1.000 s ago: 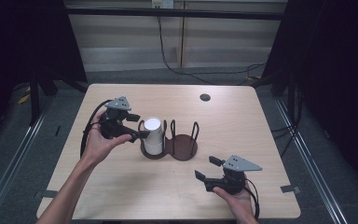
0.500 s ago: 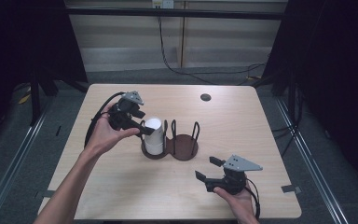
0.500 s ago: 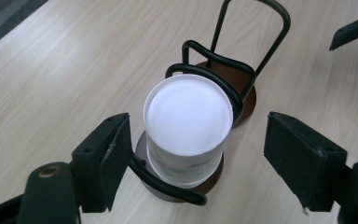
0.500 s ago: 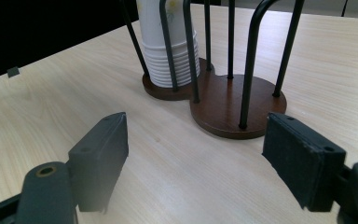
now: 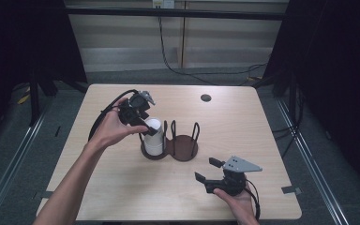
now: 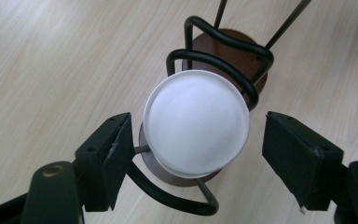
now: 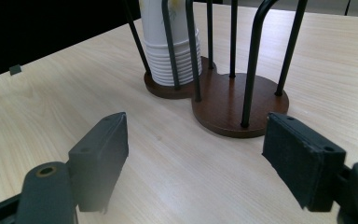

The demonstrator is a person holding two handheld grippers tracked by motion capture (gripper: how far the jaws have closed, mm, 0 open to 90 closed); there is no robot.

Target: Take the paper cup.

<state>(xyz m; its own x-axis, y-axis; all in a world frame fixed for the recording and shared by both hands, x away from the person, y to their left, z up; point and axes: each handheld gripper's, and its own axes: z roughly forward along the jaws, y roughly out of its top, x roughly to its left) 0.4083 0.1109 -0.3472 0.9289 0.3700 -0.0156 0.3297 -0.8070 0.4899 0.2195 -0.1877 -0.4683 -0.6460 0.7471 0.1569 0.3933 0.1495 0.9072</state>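
A stack of white paper cups (image 5: pixel 153 136) stands upside down in the left bay of a dark wire holder with two round brown bases (image 5: pixel 184 149). My left gripper (image 5: pixel 142 123) hovers over the stack, tilted down, jaws open either side of the top cup's flat bottom (image 6: pixel 196 122) without touching it. The holder's right bay (image 7: pixel 242 100) is empty. My right gripper (image 5: pixel 207 171) rests open near the table's front edge, pointing at the holder, nothing between its jaws. In the right gripper view the stack (image 7: pixel 171 51) sits behind the wire loops.
The light wooden table (image 5: pixel 272 140) has a small dark round disc (image 5: pixel 206 98) at the back right. Black cable trails from the left gripper (image 5: pixel 104 115). Dark curtains and floor rails surround the table.
My left gripper has risen and swung right, from beside the cup stack to above its top, tilting downward. The right gripper has stayed put.
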